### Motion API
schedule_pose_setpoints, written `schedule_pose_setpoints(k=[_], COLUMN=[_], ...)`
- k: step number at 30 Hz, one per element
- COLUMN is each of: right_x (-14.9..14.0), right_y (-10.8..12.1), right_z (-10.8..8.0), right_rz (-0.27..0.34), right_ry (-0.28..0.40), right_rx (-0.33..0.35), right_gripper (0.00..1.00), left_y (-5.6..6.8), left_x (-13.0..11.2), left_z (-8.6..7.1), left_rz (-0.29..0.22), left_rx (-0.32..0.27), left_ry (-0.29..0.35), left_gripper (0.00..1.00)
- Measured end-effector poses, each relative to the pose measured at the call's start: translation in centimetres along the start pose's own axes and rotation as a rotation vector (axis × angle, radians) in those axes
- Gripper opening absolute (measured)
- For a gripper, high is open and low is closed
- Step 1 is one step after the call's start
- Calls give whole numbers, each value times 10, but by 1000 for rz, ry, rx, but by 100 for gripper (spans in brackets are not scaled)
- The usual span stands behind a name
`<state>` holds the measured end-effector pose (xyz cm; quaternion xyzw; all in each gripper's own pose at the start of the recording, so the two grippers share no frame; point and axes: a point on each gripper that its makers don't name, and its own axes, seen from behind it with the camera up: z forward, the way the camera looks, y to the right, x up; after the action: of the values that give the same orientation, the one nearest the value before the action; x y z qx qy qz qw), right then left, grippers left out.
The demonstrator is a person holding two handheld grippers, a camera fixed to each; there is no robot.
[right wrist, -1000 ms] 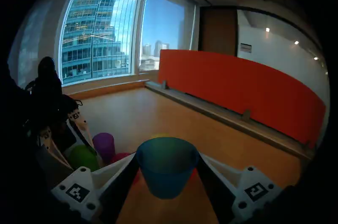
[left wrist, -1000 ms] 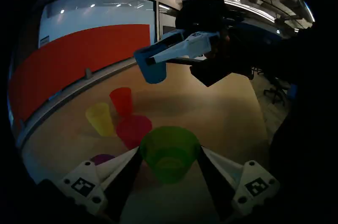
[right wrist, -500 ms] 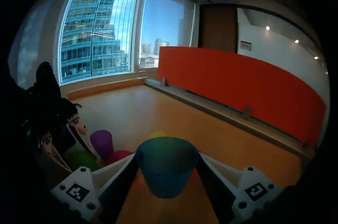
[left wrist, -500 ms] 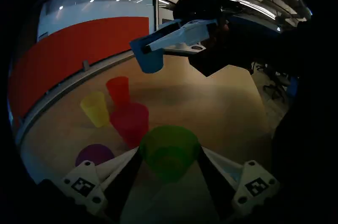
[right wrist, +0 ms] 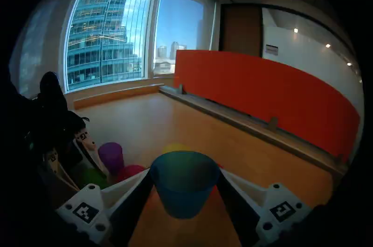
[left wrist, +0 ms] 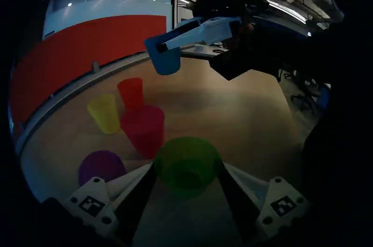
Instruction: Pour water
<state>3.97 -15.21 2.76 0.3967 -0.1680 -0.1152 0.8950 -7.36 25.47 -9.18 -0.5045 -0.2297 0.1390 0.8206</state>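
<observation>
**Both grippers are holding tapered, translucent plastic cups over a smooth wooden table.**
The left gripper is clamping its white fingers on both sides of the green cup, whose round mouth is facing the camera at the near edge. The right gripper is likewise gripping the blue cup; in the left gripper view this cup is hanging in the air at the far side, above the table. At left, a red cup, yellow cup, crimson cup and purple cup are standing grouped together.
</observation>
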Motion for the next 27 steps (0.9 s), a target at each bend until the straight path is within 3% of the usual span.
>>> schedule_pose_setpoints(k=[13,17,27], right_x=[2,2,-3], right_y=[-1,-2,-4], right_z=[1,0,0], right_rz=[-7,-7,-7], right_ry=[3,4,1], right_rx=[-1,0,2], right_gripper=[92,92,92], left_y=[-1,-4,-1], left_x=[-2,-4,-12], left_z=[-1,-1,-2], left_rz=[-9,-6,8], left_rx=[16,28,37], left_ry=[1,-2,-15], left_gripper=[89,97,98])
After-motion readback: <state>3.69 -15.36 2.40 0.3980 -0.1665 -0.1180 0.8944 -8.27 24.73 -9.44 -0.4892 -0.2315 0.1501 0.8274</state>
